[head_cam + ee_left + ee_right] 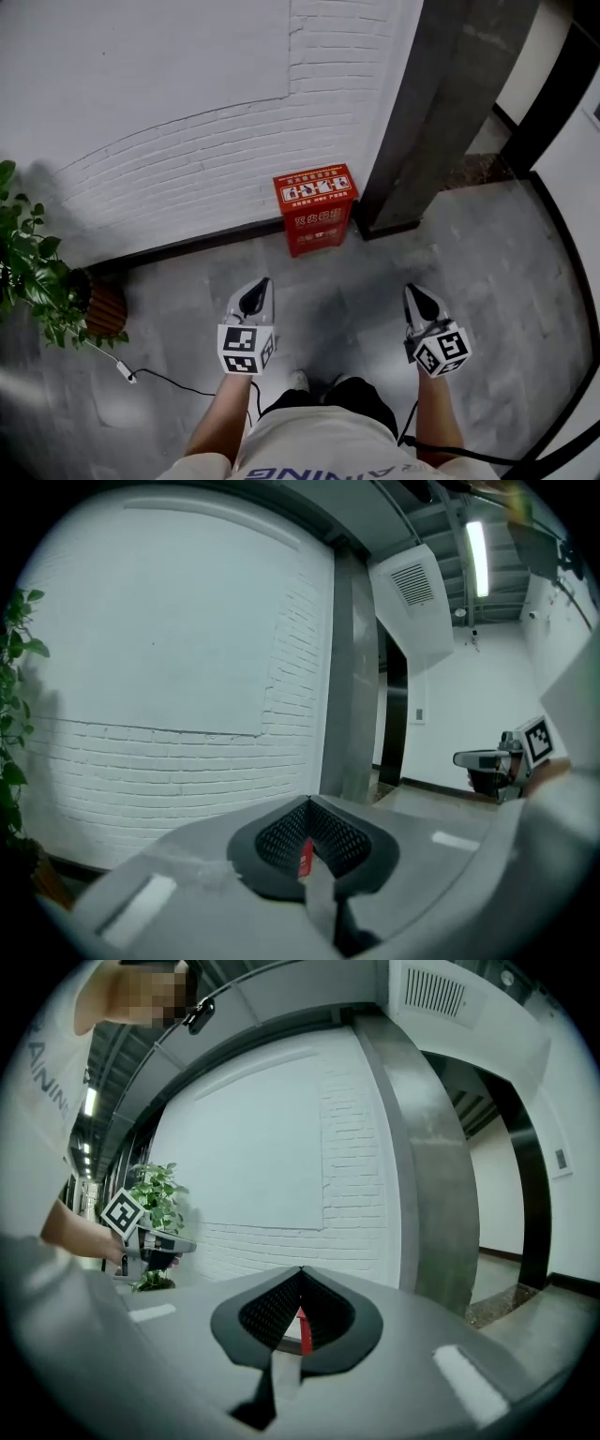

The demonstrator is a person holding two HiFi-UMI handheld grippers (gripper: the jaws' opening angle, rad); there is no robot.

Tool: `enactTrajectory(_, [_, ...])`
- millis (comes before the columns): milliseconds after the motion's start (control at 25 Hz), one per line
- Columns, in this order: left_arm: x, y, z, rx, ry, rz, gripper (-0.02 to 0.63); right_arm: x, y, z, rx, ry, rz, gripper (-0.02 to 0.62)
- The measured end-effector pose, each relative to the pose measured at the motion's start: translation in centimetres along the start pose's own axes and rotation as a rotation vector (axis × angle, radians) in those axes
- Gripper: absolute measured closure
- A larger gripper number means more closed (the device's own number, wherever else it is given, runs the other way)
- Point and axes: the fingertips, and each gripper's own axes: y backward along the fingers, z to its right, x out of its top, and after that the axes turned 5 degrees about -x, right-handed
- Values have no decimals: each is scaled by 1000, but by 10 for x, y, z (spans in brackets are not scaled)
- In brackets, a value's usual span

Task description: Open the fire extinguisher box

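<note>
Straight ahead of the left gripper [262,283], the fire extinguisher box [316,208] looks like red painted metal, smooth with a slight sheen, and there's a printed label on its top. Behind it, the wall [187,141] is white-painted brick, rough and matt, going smoother higher up. Beyond the right gripper [411,290], the pillar [441,112] looks like dark, smooth stone. Underneath, the floor [506,281] is mottled grey stone, faintly glossy. The gripper shells are matt grey plastic, with black, mesh-textured pads [277,836].
</note>
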Motion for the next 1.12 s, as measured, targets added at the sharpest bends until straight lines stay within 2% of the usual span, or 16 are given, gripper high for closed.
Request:
enactTrajectory(360, [11,-97,-46,57,15,-34,603,-5,-123,60,63,-23,-13,589])
enactTrajectory(520, [28,-159,-64,125,23,-34,603,-6,-192,108,121,-26,-19,588])
enactTrajectory(840, [67,-283,-86,265,42,-51,603,-3,-330,203,282,2,-96,589])
enactTrajectory(1000, [66,-320,-100,300,53,-71,603,-11,-378,225,320,-12,-119,588])
enactTrajectory(1120, [50,-342,-109,301,58,-85,603,-23,-401,230,333,-6,-139,588])
